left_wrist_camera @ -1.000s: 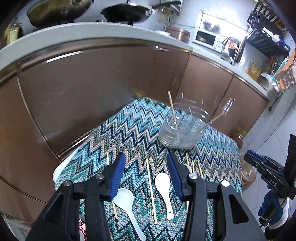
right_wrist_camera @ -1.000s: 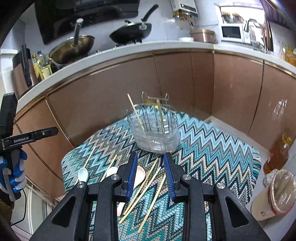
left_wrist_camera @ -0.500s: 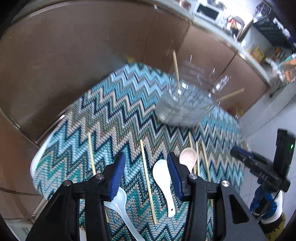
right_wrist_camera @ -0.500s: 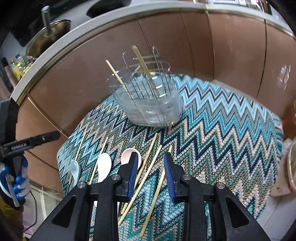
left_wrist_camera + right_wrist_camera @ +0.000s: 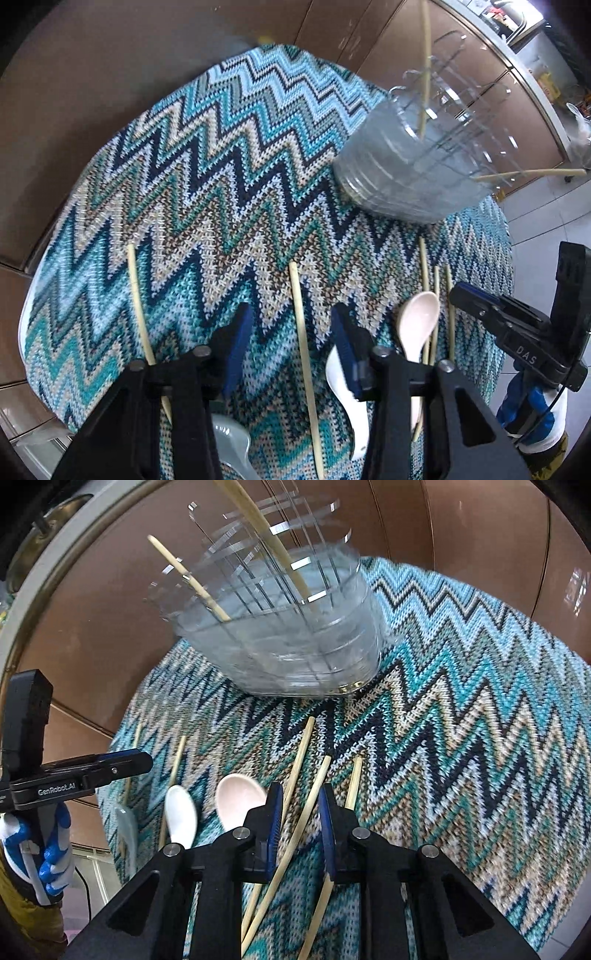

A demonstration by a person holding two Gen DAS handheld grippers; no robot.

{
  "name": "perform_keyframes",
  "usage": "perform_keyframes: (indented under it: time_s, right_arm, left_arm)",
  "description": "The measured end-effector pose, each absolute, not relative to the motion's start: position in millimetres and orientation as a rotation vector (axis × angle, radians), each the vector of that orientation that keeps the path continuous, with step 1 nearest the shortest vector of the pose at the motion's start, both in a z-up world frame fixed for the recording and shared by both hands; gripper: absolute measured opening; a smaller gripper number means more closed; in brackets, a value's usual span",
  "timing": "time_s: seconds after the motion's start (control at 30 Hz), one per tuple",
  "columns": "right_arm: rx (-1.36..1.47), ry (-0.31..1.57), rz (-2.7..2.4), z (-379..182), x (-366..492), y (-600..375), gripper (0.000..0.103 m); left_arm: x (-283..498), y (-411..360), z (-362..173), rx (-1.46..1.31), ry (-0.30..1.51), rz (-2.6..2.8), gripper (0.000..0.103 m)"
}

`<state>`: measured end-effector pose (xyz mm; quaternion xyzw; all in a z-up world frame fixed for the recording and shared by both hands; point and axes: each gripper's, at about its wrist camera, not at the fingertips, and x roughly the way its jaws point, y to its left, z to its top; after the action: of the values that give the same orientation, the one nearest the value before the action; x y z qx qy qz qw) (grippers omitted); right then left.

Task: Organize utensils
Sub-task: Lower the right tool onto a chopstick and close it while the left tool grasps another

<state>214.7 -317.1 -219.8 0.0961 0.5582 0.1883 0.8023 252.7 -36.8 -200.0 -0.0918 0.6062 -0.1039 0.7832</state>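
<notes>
A clear plastic utensil holder [image 5: 410, 177] [image 5: 291, 646] stands at the far side of a zigzag cloth and holds two chopsticks [image 5: 273, 554]. My left gripper [image 5: 291, 325] is open, low over the cloth, with a loose chopstick [image 5: 303, 347] between its fingers. Another chopstick [image 5: 138, 306] lies to its left. A white spoon [image 5: 351, 398] and a pink spoon [image 5: 417, 325] lie to its right. My right gripper [image 5: 301, 797] is open, astride a chopstick [image 5: 314, 797], with others [image 5: 297, 768] beside it. The pink spoon [image 5: 238, 805] and white spoon [image 5: 181, 816] lie left of it.
The zigzag cloth [image 5: 221, 177] covers a small round table in front of brown kitchen cabinets [image 5: 110, 74]. A pale spoon [image 5: 232, 443] lies at the near left edge. Each gripper shows in the other's view, held by a blue-gloved hand [image 5: 48, 834].
Both grippers have dropped down and forward towards the cloth. The left now has a chopstick between its open fingers; the right straddles the chopsticks by the pink spoon.
</notes>
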Motion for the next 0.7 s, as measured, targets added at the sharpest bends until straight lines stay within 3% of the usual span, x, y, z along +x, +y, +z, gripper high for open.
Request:
perform_keyframes:
  time_s: [0.7]
  right_arm:
    - [0.105,1.279,0.358,-248,237,-274,0.012]
  left_arm:
    - [279,-76,-238,-0.069,1.412,-0.161,0.008]
